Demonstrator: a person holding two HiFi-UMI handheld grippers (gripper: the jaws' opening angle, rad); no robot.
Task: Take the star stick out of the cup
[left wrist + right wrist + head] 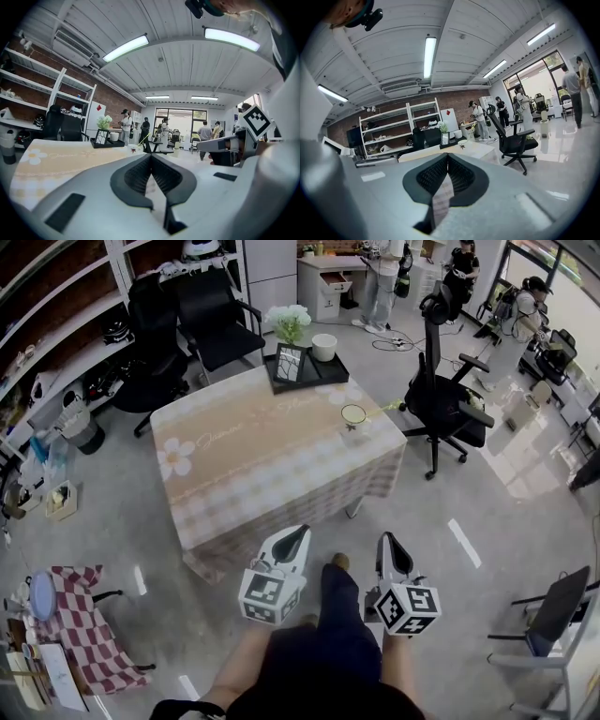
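A clear cup (353,415) stands near the right edge of the table (253,465), which wears a checked cloth. A thin yellow-green stick (377,409) leans out of the cup toward the right. My two grippers hang side by side in front of the table, well short of the cup. The left gripper (301,532) and the right gripper (385,538) both have their jaws together with nothing between them. In the left gripper view the shut gripper (151,156) points along the tabletop to the small far cup (134,148). The right gripper (446,155) faces the cup (462,142) too.
A black tray (305,369) with a picture frame, a white pot and flowers sits at the table's far edge. A black office chair (448,399) stands right of the table, two more (187,329) behind left. A small red-checked table (84,629) is lower left. People (382,277) stand far back.
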